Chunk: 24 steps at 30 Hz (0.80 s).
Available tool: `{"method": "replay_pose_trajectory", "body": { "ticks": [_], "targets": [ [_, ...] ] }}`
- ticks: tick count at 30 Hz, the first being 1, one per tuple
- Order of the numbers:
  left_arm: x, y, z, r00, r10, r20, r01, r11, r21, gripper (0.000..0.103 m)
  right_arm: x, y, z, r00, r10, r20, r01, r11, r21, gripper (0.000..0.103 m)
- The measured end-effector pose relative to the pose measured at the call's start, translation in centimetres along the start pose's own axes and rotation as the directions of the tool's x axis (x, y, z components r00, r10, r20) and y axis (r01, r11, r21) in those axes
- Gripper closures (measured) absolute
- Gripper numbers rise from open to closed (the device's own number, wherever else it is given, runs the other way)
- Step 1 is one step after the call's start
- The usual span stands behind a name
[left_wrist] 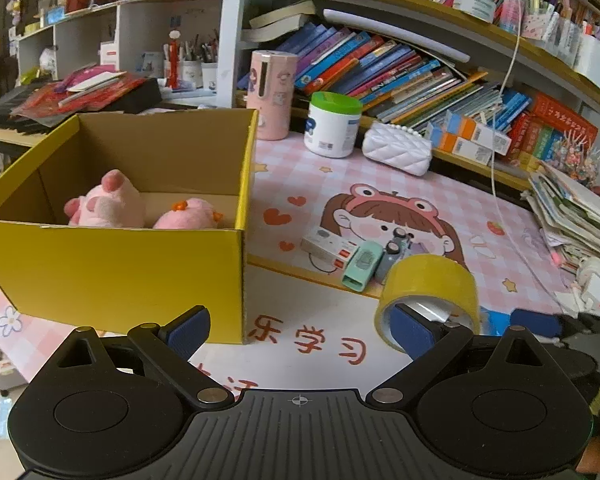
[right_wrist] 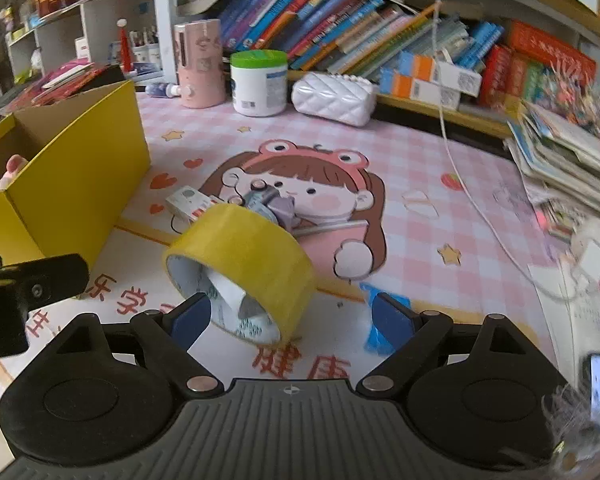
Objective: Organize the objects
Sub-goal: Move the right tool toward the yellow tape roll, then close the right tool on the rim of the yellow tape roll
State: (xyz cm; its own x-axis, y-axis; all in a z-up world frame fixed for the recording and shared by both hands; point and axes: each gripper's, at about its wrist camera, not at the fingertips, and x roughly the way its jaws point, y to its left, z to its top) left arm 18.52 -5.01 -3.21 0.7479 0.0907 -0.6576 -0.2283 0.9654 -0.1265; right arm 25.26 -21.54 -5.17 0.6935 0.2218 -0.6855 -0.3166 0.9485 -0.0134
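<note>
A yellow tape roll [right_wrist: 240, 256] stands on its rim on the pink cartoon desk mat [right_wrist: 440, 168], its hole facing me. My right gripper [right_wrist: 292, 320] is open around it: the left pad [right_wrist: 192, 318] is at the roll's open side, and the right pad [right_wrist: 392, 322] stands apart from it. My left gripper [left_wrist: 300, 330] is open and empty in front of the yellow cardboard box [left_wrist: 120, 272]. The box holds pink plush toys [left_wrist: 112, 204]. In the left wrist view the tape roll [left_wrist: 432, 280] lies just past my right finger.
A small white box [left_wrist: 328, 246], a mint-green item [left_wrist: 362, 266] and a grey toy [left_wrist: 396, 246] lie behind the roll. A pink cup [left_wrist: 270, 94], a green-lidded jar [left_wrist: 332, 124] and a white purse [left_wrist: 396, 150] stand before the bookshelf. Stacked papers [right_wrist: 572, 168] and a white cable [right_wrist: 456, 168] are on the right.
</note>
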Motion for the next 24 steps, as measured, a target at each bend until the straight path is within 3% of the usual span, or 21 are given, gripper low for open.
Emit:
{"method": "replay_pose_trajectory", "body": {
  "ticks": [5, 8, 13, 19, 24],
  "targets": [
    [0.0, 0.4, -0.1, 1.0, 0.026, -0.005, -0.026, 1.0, -0.012, 0.005, 1.0, -0.4, 0.5, 1.0, -0.001, 0.023, 0.001, 1.0, 0.002, 0.036],
    [-0.2, 0.4, -0.2, 0.999, 0.033, -0.001, -0.033, 0.999, -0.014, 0.006, 1.2, -0.4, 0.8, 0.999, 0.035, 0.04, -0.035, 0.999, 0.004, 0.058],
    [-0.8, 0.4, -0.3, 0.999, 0.037, 0.01, -0.036, 0.999, -0.018, 0.006, 0.5, -1.0, 1.3, 0.996, 0.044, 0.078, -0.047, 0.998, 0.039, 0.081],
    [-1.0, 0.0, -0.7, 1.0, 0.02, 0.011, -0.02, 1.0, -0.012, 0.006, -0.9, -3.0, 1.1, 0.994, 0.03, 0.105, -0.046, 0.988, 0.148, 0.092],
    [-1.0, -0.8, -0.8, 1.0, -0.012, 0.013, 0.012, 1.0, -0.005, 0.006, -2.9, -5.0, 1.0, 0.988, 0.025, 0.153, -0.061, 0.97, 0.234, 0.094]
  ]
}}
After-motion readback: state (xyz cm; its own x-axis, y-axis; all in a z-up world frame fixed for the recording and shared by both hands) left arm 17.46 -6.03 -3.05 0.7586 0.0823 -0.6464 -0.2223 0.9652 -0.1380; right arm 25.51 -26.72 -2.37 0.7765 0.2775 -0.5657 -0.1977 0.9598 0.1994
